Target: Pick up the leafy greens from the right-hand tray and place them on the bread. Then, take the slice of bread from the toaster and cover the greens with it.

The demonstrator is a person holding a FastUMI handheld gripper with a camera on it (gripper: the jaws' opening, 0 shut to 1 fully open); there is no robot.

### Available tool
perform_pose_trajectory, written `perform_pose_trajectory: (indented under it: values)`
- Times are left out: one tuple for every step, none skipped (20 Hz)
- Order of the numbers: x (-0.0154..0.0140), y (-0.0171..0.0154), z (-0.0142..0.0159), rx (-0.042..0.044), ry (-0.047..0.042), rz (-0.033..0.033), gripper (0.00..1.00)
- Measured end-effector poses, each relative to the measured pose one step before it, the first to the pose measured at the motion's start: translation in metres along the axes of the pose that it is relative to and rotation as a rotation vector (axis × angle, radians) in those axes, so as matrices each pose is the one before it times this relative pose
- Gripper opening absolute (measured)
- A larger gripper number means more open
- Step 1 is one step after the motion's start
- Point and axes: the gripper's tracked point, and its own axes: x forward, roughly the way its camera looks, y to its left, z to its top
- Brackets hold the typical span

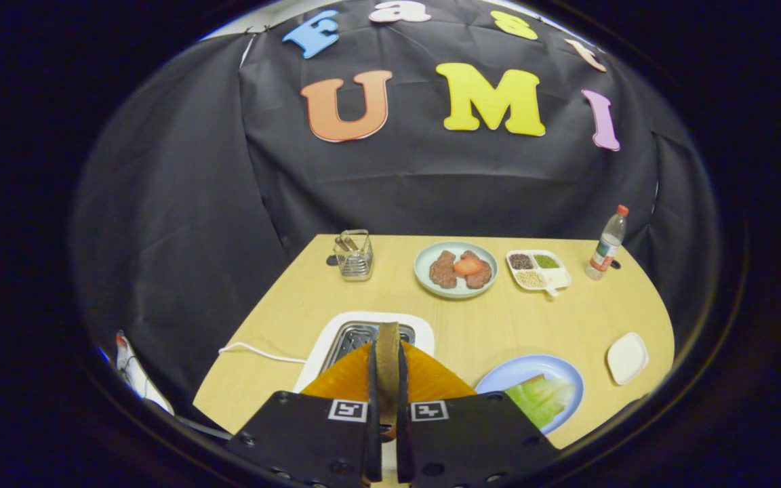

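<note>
Gripper (387, 400) status: I am seeing its two fingers (371, 434) drawn nearly together and pinching a slice of bread (387, 359) that is standing on edge between them, crust edge facing me, both fingers pressing on its flat sides. The slice is sitting above the toaster (336, 339), whose white body and metal slot are showing just ahead of the fingers; I cannot tell whether the slice's lower end is clear of the slot. A white cord (255, 350) is trailing from the toaster across the wooden table (472, 325) to the left.

To the right of the fingers, a blue plate (523, 373) is carrying the leafy greens (543, 400); whether bread is lying under them I cannot tell. A small white dish (628, 357) is lying further right, near the table edge.

Beyond the toaster I am noting a wire basket (354, 256) at the far left, a pale round plate (456, 269) with brown patties and a red piece in the middle, a divided tray (538, 269) of grains beside it, and a clear bottle (607, 244) with a red cap standing upright at the far right.
</note>
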Motion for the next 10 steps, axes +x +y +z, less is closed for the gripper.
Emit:
perform_pose_trajectory:
  values:
    - [-0.00831,0.00119,0.00934,0.00181,-0.0163,0.00617,0.09]
    - [-0.00967,0.00142,0.00905,0.00116,-0.01697,0.00835,0.08]
    - [-0.00988,0.0018,0.01022,0.00558,-0.01736,0.01402,0.09]
    - [-0.01219,0.00151,0.01124,0.00909,-0.01923,0.01427,0.09]
    - [-0.01196,0.00015,0.01106,0.00292,-0.01886,0.01192,0.09]
    - [-0.01006,-0.00176,0.01024,0.00264,-0.02179,0.00526,0.08]
    - [-0.01147,-0.00445,0.01188,0.00185,-0.03006,-0.00163,0.08]
    - [-0.01181,-0.00686,0.01174,0.00193,-0.03063,-0.00127,0.08]
    - [-0.00784,-0.00618,0.00638,0.00027,-0.01647,-0.0009,0.08]
    - [-0.00875,-0.00904,0.00483,0.00523,-0.01901,-0.00177,0.08]
